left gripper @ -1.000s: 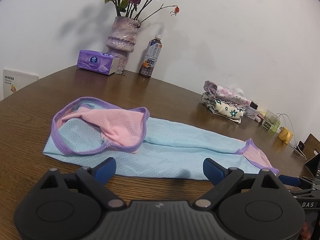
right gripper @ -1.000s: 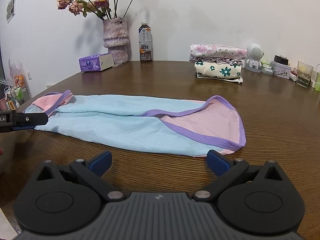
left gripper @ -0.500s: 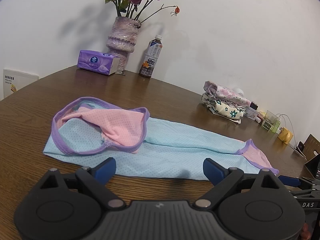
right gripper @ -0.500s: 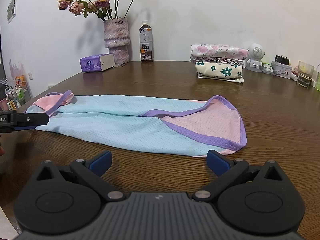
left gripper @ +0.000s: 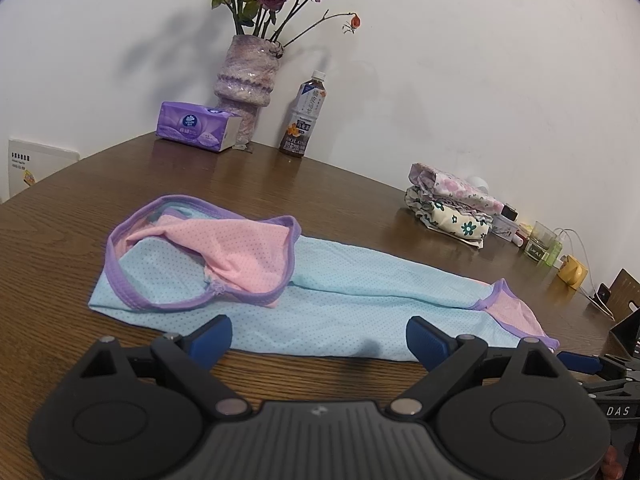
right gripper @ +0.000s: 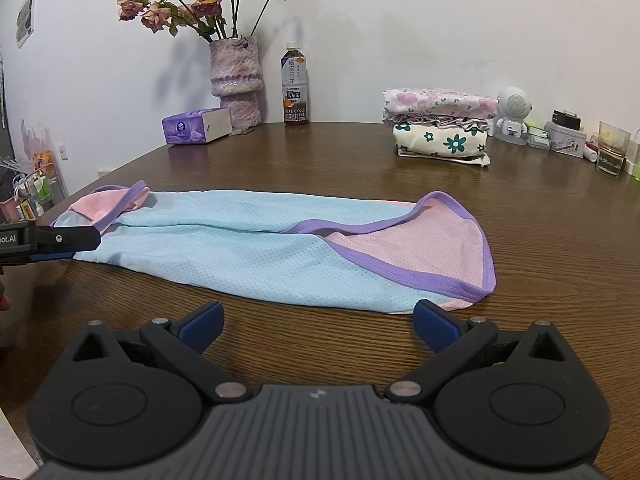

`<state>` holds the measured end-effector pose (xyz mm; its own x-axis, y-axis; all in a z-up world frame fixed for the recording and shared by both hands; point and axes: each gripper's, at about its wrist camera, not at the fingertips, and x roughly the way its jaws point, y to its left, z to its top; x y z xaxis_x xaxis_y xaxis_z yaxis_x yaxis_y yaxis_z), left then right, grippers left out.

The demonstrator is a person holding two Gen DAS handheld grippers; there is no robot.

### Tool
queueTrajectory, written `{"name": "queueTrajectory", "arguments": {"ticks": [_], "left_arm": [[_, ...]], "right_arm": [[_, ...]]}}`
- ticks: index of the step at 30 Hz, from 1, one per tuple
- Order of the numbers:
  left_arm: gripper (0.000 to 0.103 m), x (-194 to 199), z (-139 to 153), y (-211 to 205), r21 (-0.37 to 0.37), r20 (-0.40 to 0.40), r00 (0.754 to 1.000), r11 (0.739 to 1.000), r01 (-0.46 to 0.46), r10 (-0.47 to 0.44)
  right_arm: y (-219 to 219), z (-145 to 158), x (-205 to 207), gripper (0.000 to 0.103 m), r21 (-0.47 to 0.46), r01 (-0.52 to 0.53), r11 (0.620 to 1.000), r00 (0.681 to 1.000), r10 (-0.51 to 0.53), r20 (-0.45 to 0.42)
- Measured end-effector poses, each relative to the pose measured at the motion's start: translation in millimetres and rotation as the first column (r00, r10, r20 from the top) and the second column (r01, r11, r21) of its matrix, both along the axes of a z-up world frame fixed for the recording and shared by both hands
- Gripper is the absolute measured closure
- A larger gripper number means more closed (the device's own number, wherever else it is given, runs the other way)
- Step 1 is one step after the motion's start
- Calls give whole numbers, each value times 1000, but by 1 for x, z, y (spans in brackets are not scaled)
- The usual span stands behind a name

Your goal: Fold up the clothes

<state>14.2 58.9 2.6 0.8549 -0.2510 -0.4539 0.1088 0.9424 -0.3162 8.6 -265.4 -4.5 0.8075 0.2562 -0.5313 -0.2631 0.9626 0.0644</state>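
The light-blue garment [right gripper: 256,252] with purple trim and pink lining lies flat and lengthwise at mid-frame on the wooden surface [right gripper: 560,240], not yet folded. Both the left tool [left gripper: 318,334] and the right tool [right gripper: 318,322] stand released, fingers spread, just short of its near edge; judged a pre-grasp stage. The next move calls for pinching the two ends together. The garment's type is unclear, and its underside is hidden.
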Motion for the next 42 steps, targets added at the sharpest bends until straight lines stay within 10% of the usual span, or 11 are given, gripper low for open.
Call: {"name": "queueTrajectory", "arguments": {"ticks": [34,42], "left_arm": [[11,-15,27,89,5,24,987,987,-158,158],[35,13,22,120,-6,-38,992,993,-118,117]], "right_arm": [[78,32,32,1,-11,-168,986,986,169,16],[146,40,59,13,-18,-301,953,953,301,11]]}}
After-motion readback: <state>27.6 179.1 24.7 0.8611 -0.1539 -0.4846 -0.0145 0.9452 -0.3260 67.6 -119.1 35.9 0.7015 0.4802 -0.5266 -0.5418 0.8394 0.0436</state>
